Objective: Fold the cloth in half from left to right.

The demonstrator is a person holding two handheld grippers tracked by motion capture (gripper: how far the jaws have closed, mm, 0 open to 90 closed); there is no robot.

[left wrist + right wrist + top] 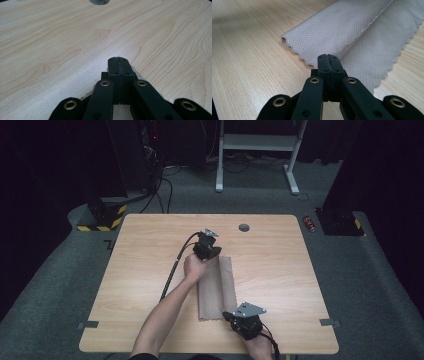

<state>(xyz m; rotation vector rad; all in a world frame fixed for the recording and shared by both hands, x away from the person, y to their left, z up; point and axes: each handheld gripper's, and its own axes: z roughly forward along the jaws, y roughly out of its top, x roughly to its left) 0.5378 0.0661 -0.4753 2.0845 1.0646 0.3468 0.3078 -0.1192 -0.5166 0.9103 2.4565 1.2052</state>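
A person seated at a pale wooden table point(150, 250) works a folded beige cloth with a fine diamond weave and scalloped edges point(220, 287), which lies as a long strip near the table's middle, running from the far side toward the person. At left, the left gripper point(209, 249), a black two-jaw tool with a grey three-cornered plate on top and a black cable trailing back along the forearm, rests at the strip's far end; its jaws stand pressed together, and in the left gripper view a sliver of the cloth point(136, 68) shows beside and beneath them, though whether any fabric is pinched between them cannot be told. Beyond the jaws, a round grey grommet point(244, 227) sits in the tabletop near the far edge. At right, the right gripper point(235, 316), of the same make, sits at the strip's near end, jaws likewise together at the scalloped hem point(312, 62) where the upper fold overlaps the lower layer; a grip on the fabric cannot be made out. No brand, label or legible writing appears on the cloth, the grippers or the table.
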